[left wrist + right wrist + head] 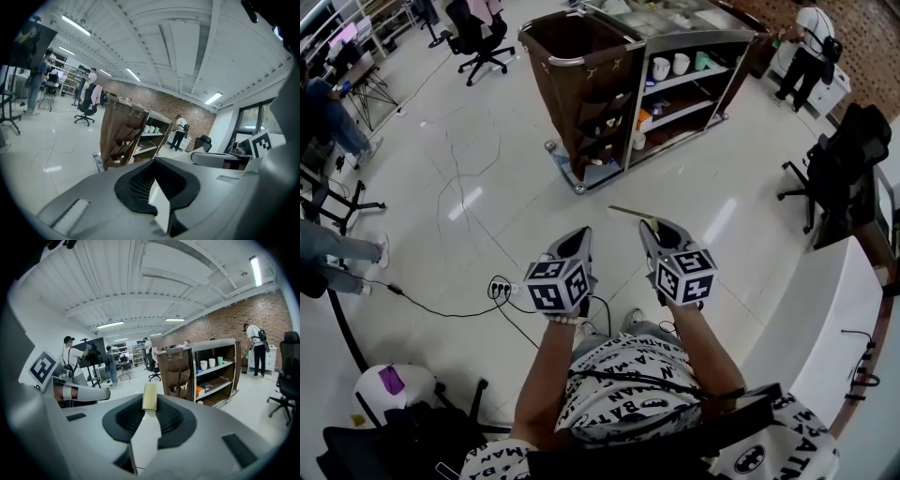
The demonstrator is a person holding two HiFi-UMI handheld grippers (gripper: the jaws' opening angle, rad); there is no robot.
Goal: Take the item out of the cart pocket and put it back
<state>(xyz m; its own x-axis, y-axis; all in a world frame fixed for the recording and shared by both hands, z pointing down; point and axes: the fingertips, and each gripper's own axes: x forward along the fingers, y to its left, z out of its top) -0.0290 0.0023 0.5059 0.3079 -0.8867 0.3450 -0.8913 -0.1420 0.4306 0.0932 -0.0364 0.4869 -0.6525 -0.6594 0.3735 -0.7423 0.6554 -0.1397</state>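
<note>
The brown service cart (pixel 581 42) stands on the floor ahead of me. Its fabric side with rows of pockets (pixel 598 131) faces me, and also shows in the left gripper view (pixel 119 140) and the right gripper view (pixel 180 376). My right gripper (pixel 654 227) is shut on a thin, flat, pale yellow item (pixel 630 213), which sticks out to the left past its tips. The same item (pixel 150 397) stands upright between the right gripper's (pixel 150 408) jaws. My left gripper (pixel 572 242) is level beside it, and its (pixel 157 174) jaws look shut with nothing between them. Both are well short of the cart.
White cups (pixel 670 66) stand on the cart's open shelves. A power strip with a black cable (pixel 499 286) lies on the floor left of my feet. A white counter (pixel 825 319) runs along the right, with a black office chair (pixel 834 169) behind it. People stand further off.
</note>
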